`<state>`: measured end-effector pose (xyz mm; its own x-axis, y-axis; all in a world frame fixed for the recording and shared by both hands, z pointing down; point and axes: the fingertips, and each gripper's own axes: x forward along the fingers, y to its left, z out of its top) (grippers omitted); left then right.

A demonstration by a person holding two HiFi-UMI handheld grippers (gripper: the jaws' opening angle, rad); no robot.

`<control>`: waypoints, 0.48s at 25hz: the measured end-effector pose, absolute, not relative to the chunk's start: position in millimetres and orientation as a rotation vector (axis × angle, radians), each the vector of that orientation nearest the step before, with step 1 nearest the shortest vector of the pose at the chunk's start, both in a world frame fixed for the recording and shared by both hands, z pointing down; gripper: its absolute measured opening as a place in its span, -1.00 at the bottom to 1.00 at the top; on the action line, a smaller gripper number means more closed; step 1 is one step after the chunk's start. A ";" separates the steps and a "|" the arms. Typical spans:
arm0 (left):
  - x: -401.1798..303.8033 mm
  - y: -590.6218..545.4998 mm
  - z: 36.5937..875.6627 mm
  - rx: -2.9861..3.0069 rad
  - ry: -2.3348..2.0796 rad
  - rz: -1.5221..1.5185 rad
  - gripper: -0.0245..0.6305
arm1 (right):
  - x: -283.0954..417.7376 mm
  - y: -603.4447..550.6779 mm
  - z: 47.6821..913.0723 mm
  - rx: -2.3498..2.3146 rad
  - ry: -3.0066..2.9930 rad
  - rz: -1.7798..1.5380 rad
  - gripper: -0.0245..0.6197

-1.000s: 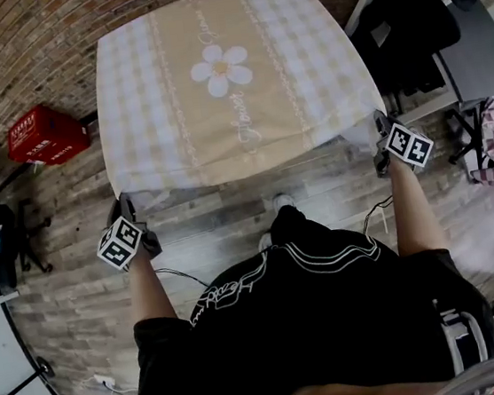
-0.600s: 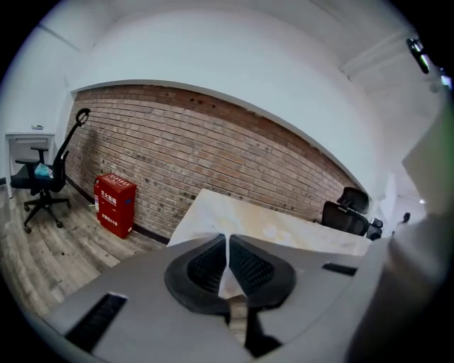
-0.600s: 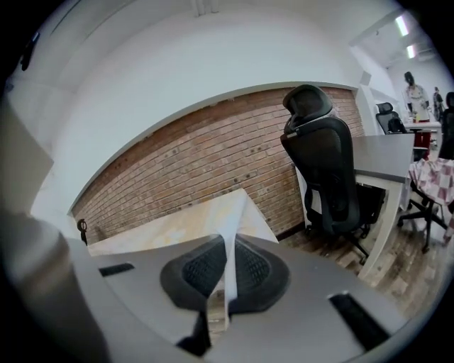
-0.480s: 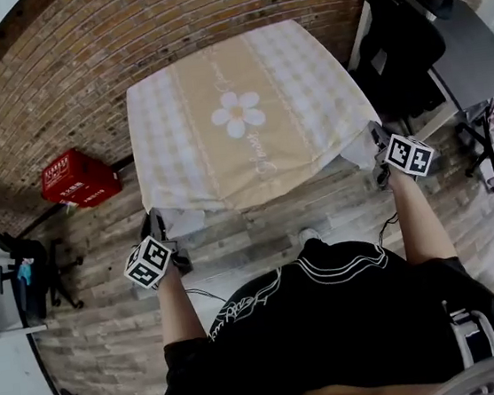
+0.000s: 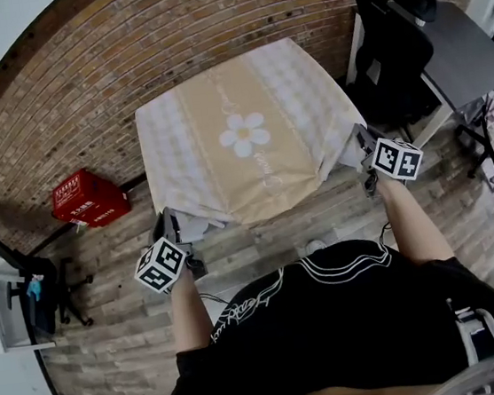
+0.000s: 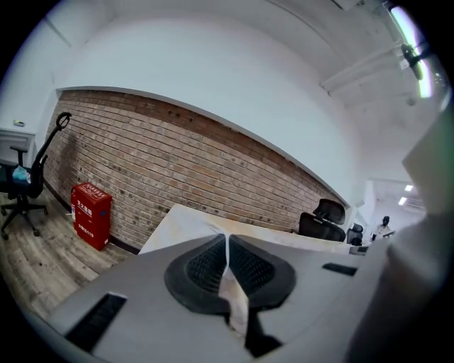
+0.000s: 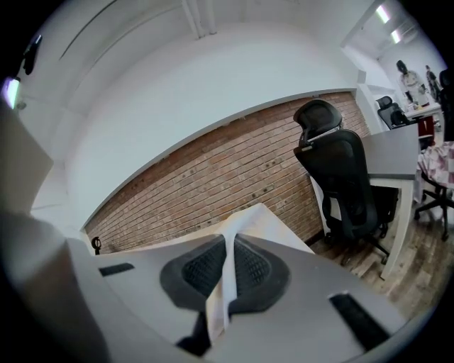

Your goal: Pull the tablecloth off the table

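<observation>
The beige checked tablecloth with a white daisy lies over the square table. Its two near corners are lifted and pulled taut toward me. At the near left corner my left gripper is shut on the cloth. The left gripper view shows a thin fold of cloth pinched between its closed black pads. My right gripper is shut on the near right corner. In the right gripper view a white fold runs between its pads, and the cloth stretches away beyond.
A red box stands by the brick wall to the table's left. A black office chair and a grey desk stand close on the right. Another chair stands far left on the wooden floor.
Both grippers have risen with the cloth's near corners in them. The near edge of the cloth now hangs lifted and drawn toward me, and the table looks farther off.
</observation>
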<state>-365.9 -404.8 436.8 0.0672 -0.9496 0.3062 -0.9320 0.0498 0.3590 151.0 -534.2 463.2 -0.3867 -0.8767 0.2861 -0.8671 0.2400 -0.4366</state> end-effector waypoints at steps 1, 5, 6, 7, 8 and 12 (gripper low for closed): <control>-363.1 -403.7 435.1 1.889 -1.859 -0.047 -0.90 | 148.8 -531.9 461.9 -1.730 2.465 -0.840 -0.93; -351.1 -399.2 424.8 1.919 -1.841 -0.034 -0.90 | 146.7 -521.7 457.2 -1.773 2.481 -0.776 -0.93; -347.8 -396.9 424.5 1.926 -1.838 -0.027 -0.90 | 146.1 -517.4 458.1 -1.775 2.487 -0.772 -0.93; -344.5 -394.5 424.5 1.933 -1.833 -0.024 -0.90 | 145.0 -512.9 458.8 -1.773 2.491 -0.770 -0.93; -341.3 -392.7 424.2 1.940 -1.825 -0.025 -0.90 | 143.5 -508.9 458.8 -1.769 2.493 -0.769 -0.93; -329.7 -387.8 420.3 1.986 -1.782 -0.043 -0.90 | 131.8 -494.2 456.6 -1.745 2.494 -0.769 -0.93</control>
<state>-329.7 -387.8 420.3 0.1566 -0.9467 0.2816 -0.9319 -0.0471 0.3598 131.8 -494.2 456.6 -0.3822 -0.8836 0.2704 -0.8826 0.2624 -0.3902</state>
